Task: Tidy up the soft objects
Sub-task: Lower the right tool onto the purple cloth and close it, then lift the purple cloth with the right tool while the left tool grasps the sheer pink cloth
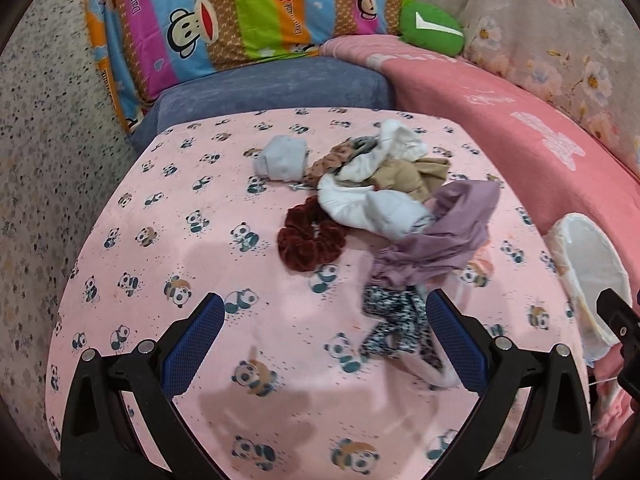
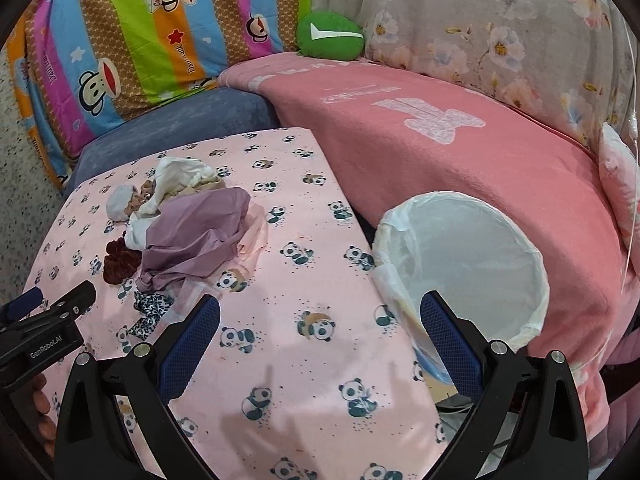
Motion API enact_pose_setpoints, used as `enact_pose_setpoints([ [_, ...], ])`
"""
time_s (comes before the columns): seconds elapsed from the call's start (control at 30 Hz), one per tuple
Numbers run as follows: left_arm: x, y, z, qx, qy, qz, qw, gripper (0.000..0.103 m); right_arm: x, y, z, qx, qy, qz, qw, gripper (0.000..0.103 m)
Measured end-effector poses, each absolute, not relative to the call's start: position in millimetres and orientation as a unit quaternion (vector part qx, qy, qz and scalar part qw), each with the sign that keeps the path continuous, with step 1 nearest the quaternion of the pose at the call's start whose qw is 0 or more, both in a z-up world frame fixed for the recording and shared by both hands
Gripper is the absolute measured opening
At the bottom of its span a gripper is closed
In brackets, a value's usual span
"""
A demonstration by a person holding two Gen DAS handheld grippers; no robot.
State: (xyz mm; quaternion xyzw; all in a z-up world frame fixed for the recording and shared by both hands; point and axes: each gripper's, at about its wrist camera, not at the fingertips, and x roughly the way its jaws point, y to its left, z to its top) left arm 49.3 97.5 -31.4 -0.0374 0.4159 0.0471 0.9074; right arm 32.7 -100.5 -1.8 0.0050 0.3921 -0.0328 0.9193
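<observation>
A: Where does the job stand?

B: At the start of a pick, I'd judge. Both tools are empty. The left gripper (image 1: pixel 324 312) hangs over the panda-print cover (image 1: pixel 160 208) with its jaws spread wide, and the right gripper (image 2: pixel 320 316) has its jaws wide too, aimed between the cover and the white mesh hamper (image 2: pixel 536 264).

A: And the soft things?

B: Heaped toward the far right of the cover: a purple cloth (image 1: pixel 448 228) on top, white cloths (image 1: pixel 360 200) and a beige one (image 1: pixel 404 176) behind it, a dark red scrunchie (image 1: pixel 308 240) to the left, a grey bundle (image 1: pixel 282 158) at the back. Nearest the left jaws lies a black-and-white patterned strip (image 1: pixel 396 320), one end touching the purple cloth.

A: So the next move?

B: Probably the left gripper lowers onto the patterned strip, closes and carries it right to the hamper, which looks empty and stands just beside the cover's right edge.

A: Anything in the way?

B: The strip runs under the purple cloth's edge, so a lift may drag that along. The right gripper also sits between heap and hamper, so it may need to clear off. Around are a pink blanket (image 2: pixel 460 160), a blue cushion (image 1: pixel 280 84), a striped monkey-print pillow (image 1: pixel 224 12) and a green plush (image 1: pixel 432 28), all well apart from the heap.
</observation>
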Motion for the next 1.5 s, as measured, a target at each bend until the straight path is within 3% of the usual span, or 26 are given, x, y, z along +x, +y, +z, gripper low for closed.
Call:
enact_pose_setpoints([
  [0.47,68.6,115.5,-51.1,-0.047,0.428,0.045,0.901,0.096,96.5,-53.7,-13.6,0.044,0.402,0.012,0.915,0.098],
  [0.57,72.5,117.9,-52.9,-0.051,0.428,0.045,0.901,0.096,112.2,-42.0,-10.0,0.043,0.397,0.027,0.916,0.094],
  [0.77,77.4,125.9,-54.7,-0.057,0.430,0.050,0.900,0.096,137.2,-20.7,-21.6,0.037,0.414,0.045,0.909,0.072],
  [0.87,78.8,128.7,-56.4,-0.059,0.433,0.052,0.898,0.096,143.0,-12.5,-32.5,0.031,0.428,0.054,0.901,0.050],
  [0.93,79.8,130.0,-56.9,-0.061,0.433,0.052,0.898,0.096,144.7,-10.0,-39.5,0.035,0.439,0.063,0.896,0.026],
  [1.03,79.7,130.2,-57.1,-0.062,0.434,0.050,0.898,0.096,143.0,-9.8,-47.0,0.042,0.450,0.074,0.889,0.004],
  [1.5,63.3,94.4,-54.0,-0.068,0.444,-0.001,0.893,0.096,83.5,-61.3,-12.9,0.069,0.405,0.053,0.910,0.002],
])
